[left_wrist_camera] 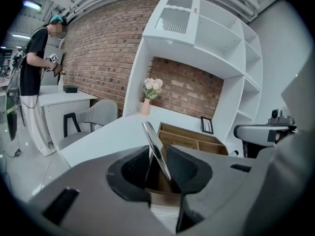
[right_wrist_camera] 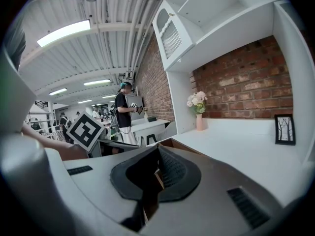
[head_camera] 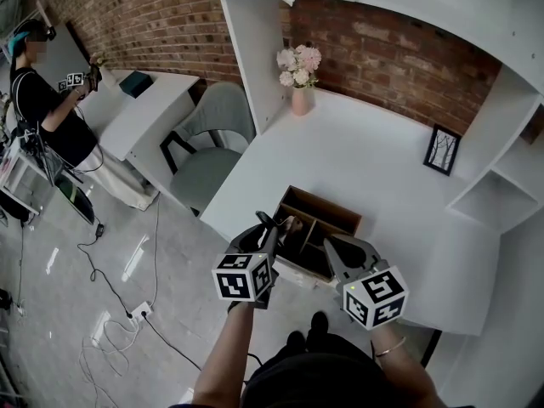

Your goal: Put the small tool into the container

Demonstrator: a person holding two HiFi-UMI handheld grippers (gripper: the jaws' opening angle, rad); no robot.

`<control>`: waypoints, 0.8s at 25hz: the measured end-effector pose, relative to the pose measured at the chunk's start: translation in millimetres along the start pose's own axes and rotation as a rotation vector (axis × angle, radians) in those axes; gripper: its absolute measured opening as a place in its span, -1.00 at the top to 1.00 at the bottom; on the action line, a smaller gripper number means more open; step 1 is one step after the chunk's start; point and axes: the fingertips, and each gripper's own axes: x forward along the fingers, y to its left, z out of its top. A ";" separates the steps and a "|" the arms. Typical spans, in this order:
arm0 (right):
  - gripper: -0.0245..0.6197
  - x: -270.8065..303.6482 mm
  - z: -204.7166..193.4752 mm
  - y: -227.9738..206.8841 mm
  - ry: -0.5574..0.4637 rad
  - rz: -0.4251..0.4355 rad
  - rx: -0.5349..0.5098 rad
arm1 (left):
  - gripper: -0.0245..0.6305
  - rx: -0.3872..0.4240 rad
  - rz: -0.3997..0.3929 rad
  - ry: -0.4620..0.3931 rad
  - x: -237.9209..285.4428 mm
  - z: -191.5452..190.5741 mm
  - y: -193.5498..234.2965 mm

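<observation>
White desk (head_camera: 357,155) filling frame centre. Wooden divided container (head_camera: 321,204) sitting lower centre, at desk's near edge. Right gripper (right_wrist_camera: 156,173) clamping container's near wall, jaws pinched tight. Left gripper (left_wrist_camera: 158,168) squeezing small tool (left_wrist_camera: 155,146), thin flat strip pointing up, at container's left edge.

Two desks, one box. I count two grippers in my hands, the left gripper (head_camera: 272,230) and the right gripper (head_camera: 328,245). On my white desk (head_camera: 365,164) there is one wooden box (head_camera: 337,216), one small flat tool (left_wrist_camera: 156,149), one pink vase (head_camera: 301,100) of flowers and one framed picture (head_camera: 442,150). Beyond it stand one grey chair (head_camera: 212,143) and a second white desk (head_camera: 149,113) carrying one teal box (head_camera: 136,83), with one person (head_camera: 47,100) beside it. One power strip (head_camera: 140,310) lies on the floor. The right gripper view shows more people far back, too small to count.
</observation>
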 end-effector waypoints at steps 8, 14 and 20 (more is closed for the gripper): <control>0.91 3.9 0.1 14.8 0.002 0.024 -0.010 | 0.66 -0.015 0.020 0.000 -22.5 -13.2 4.3; 0.91 2.7 0.8 24.1 0.000 0.033 -0.014 | 0.69 -0.023 0.052 -0.023 -44.6 -15.3 7.2; 0.91 0.3 -3.2 34.8 0.003 0.039 -0.024 | 0.78 -0.026 0.067 -0.052 -63.6 -12.8 6.0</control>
